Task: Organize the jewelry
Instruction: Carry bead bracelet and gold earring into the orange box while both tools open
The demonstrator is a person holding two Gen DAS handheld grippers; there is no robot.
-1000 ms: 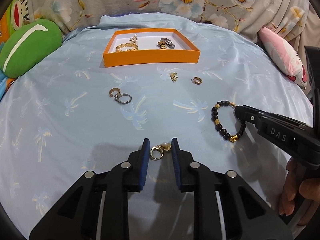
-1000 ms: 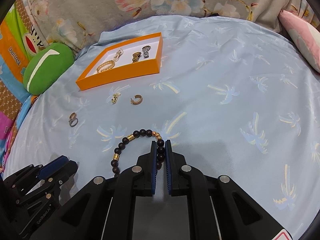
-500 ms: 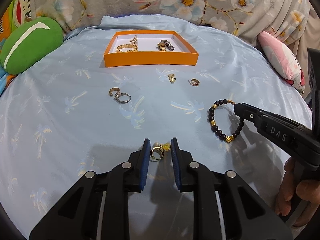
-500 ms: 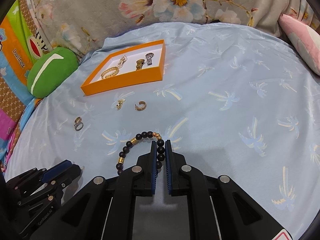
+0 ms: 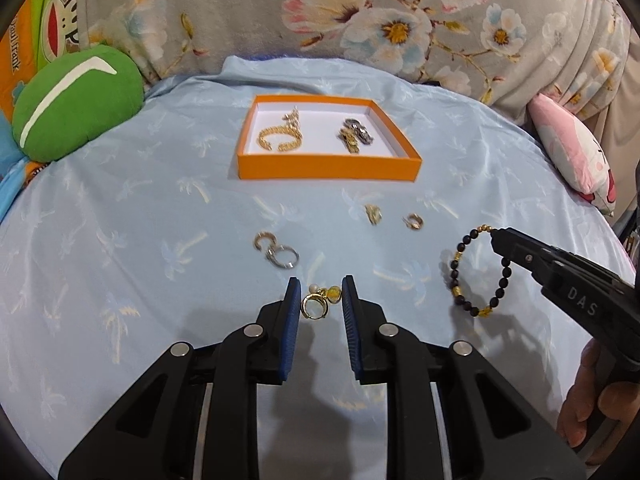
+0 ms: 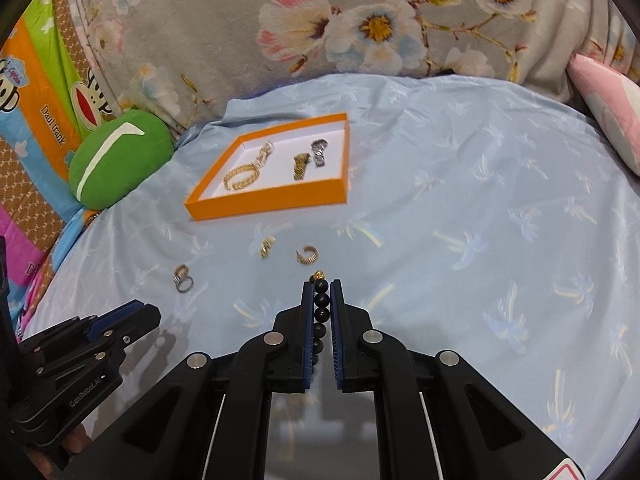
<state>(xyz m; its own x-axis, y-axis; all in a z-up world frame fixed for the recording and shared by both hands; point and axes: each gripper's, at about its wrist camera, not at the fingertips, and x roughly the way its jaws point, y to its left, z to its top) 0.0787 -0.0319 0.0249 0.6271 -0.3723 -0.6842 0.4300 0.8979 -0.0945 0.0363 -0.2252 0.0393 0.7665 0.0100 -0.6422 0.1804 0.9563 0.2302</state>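
Observation:
An orange tray (image 5: 328, 168) (image 6: 268, 202) on the blue sheet holds a gold chain bracelet (image 5: 280, 140) and watches (image 5: 354, 136). My right gripper (image 6: 321, 286) is shut on a black bead bracelet (image 5: 480, 272) (image 6: 321, 304) and holds it hanging above the sheet. My left gripper (image 5: 320, 284) stands partly open around a gold ring with charms (image 5: 318, 302); I cannot tell if the pads touch it. Loose on the sheet lie a gold hoop with a silver ring (image 5: 278, 250) (image 6: 183, 278) and two small gold earrings (image 5: 373, 213) (image 5: 414, 221).
A green cushion (image 5: 76, 104) lies at the far left and a pink pillow (image 5: 572, 152) at the right edge. A floral blanket (image 5: 360, 20) rises behind the tray. A hand (image 5: 592, 400) holds the right gripper's handle.
The right gripper has lifted the bead bracelet off the sheet; it now hangs from the jaws. The left gripper has risen a little around the gold ring, jaws still apart.

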